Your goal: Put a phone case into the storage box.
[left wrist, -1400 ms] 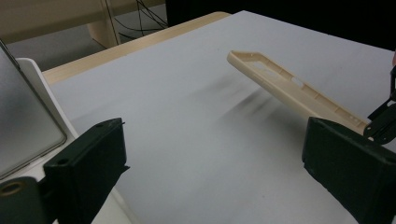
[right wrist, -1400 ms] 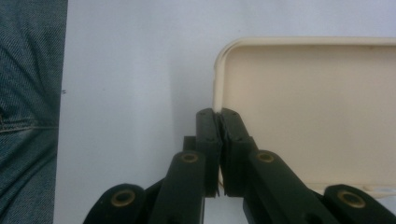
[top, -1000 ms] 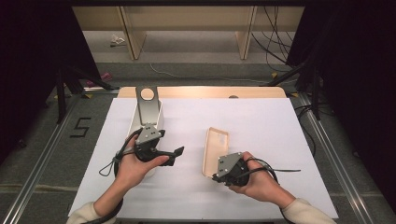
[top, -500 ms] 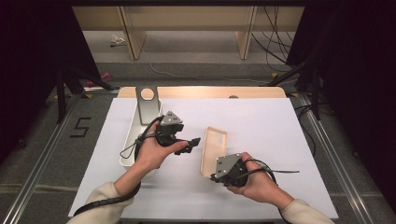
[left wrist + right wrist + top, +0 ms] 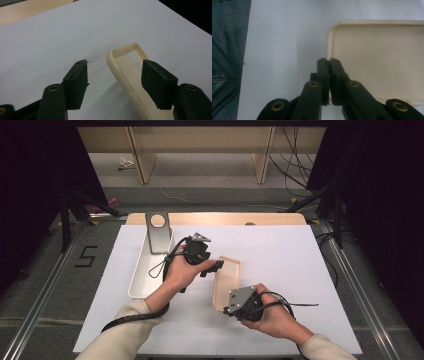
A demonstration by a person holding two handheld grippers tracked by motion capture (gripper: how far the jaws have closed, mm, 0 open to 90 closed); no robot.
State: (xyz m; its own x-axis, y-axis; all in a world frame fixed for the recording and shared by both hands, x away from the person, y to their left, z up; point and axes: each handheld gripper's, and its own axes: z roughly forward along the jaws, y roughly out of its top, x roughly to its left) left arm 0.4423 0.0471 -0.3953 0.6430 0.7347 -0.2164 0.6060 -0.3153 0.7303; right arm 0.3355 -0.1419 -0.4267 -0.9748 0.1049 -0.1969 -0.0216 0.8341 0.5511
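Our right gripper is clamped on the near edge of the cream phone case, its fingers pinched tight on the thin wall at the near corner, so the case lies steadied on the white table. Our left gripper stands at the far end of the case with its jaws half open; they have just been closing, and the case's long side wall runs up between them, but neither pad presses on it yet. In the left gripper view the right-hand finger sits over the inside of the case, near the camera cut-outs, while the left-hand finger hangs over bare table, apart from the outer wall.

To do this well, we judge we should shift the left gripper so the wall is centred between the pads, then finish closing gently: the case looks soft and could buckle or twist out of the right grip. The white tray and the metal stand lie behind our left hand, out of the way.
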